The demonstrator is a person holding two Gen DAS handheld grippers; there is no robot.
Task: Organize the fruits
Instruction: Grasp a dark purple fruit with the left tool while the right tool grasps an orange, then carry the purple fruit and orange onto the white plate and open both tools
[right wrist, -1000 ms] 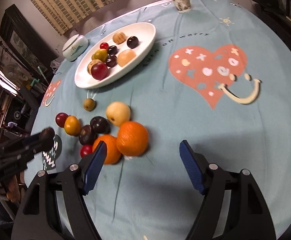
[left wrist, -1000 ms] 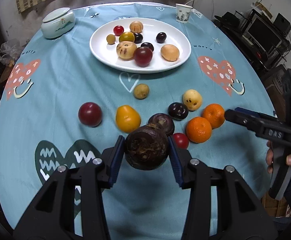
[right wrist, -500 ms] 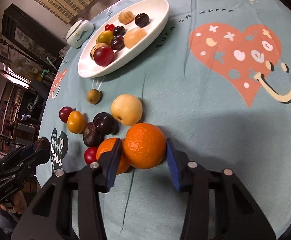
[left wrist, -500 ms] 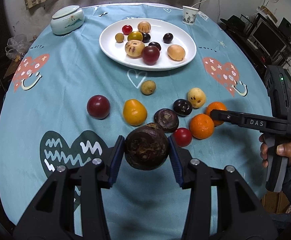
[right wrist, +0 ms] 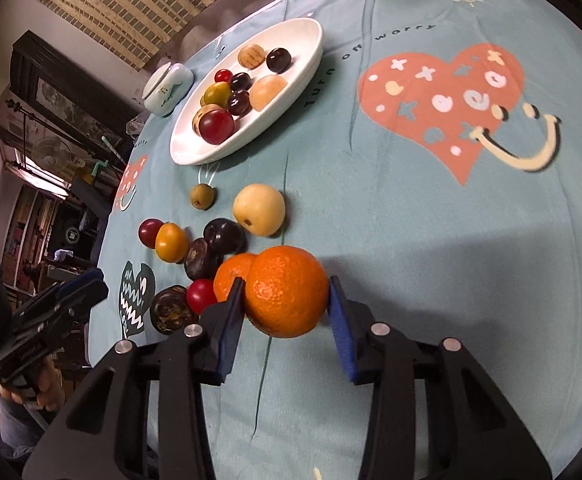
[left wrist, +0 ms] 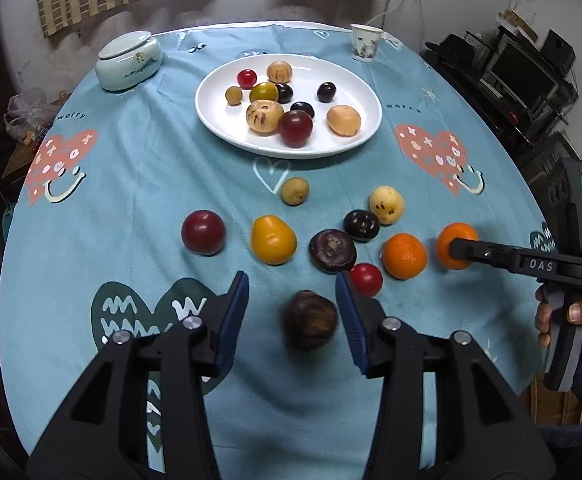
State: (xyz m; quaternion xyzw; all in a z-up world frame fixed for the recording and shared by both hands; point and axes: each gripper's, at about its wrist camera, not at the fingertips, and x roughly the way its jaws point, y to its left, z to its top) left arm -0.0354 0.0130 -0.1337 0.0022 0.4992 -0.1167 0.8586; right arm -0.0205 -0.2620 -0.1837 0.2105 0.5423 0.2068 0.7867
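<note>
My left gripper [left wrist: 292, 286] hangs over the near part of the blue cloth with its jaws opening. A dark brown fruit [left wrist: 310, 325] sits blurred between them, clear of both pads. My right gripper [right wrist: 285, 285] is shut on an orange [right wrist: 287, 292], beside a second orange [left wrist: 404, 255]. Between the grippers and the white plate [left wrist: 211, 116] lie a small red fruit [left wrist: 366, 279], a dark purple fruit [left wrist: 332, 250], a yellow-orange fruit [left wrist: 273, 239], a red plum [left wrist: 203, 232], a dark plum [left wrist: 361, 225], a pale yellow fruit [left wrist: 386, 205] and a small tan fruit [left wrist: 294, 191]. The plate holds several fruits.
A lidded pale ceramic jar [left wrist: 128, 60] stands at the far left of the round table. A paper cup [left wrist: 365, 42] stands at the far edge. A hand [left wrist: 571, 316] grips the right tool's handle. Dark furniture and electronics crowd the room on the right.
The left jaws have spread and let go of the dark brown fruit, which now sits lower between them. The right jaws, wide a second ago, have closed on the orange.
</note>
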